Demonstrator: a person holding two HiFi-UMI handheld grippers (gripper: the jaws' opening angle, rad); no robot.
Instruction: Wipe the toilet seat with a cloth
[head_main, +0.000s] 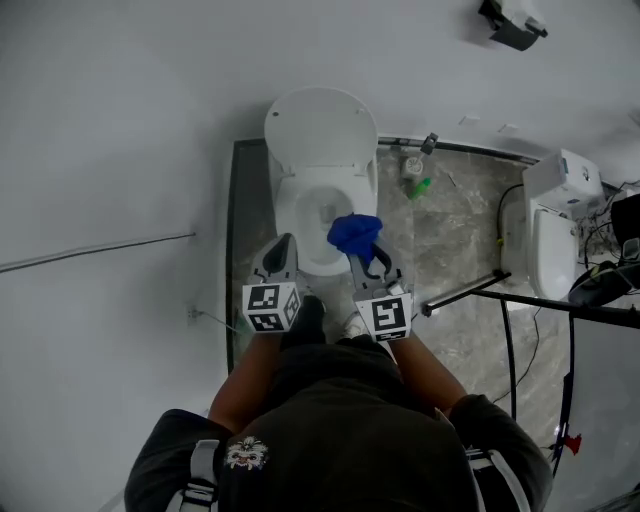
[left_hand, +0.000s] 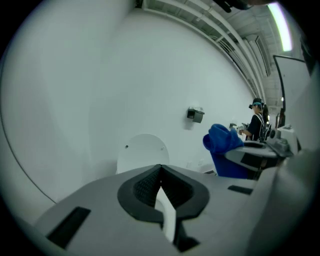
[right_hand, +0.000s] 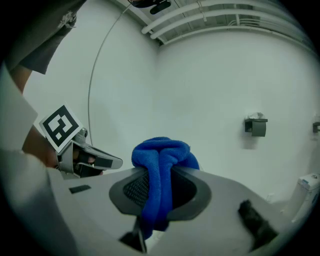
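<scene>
The white toilet (head_main: 288, 215) stands against the wall with its lid (head_main: 320, 130) raised and the seat down around the bowl. My right gripper (head_main: 358, 258) hangs above the bowl's front right, shut on a bunched blue cloth (head_main: 355, 232). In the right gripper view the cloth (right_hand: 162, 155) is pinched between the jaws and bulges above them. My left gripper (head_main: 284, 243) hovers over the seat's front left, shut with nothing in it. In the left gripper view its jaws (left_hand: 160, 170) meet, with the lid (left_hand: 142, 152) behind them and the cloth (left_hand: 222, 142) to the right.
A second white toilet unit (head_main: 552, 235) stands at the right with cables beside it. A black rail (head_main: 465, 292) crosses the marbled floor. A green bottle (head_main: 418, 187) lies near the wall. A holder (head_main: 512, 25) is mounted on the wall. A person (left_hand: 256, 122) stands far off.
</scene>
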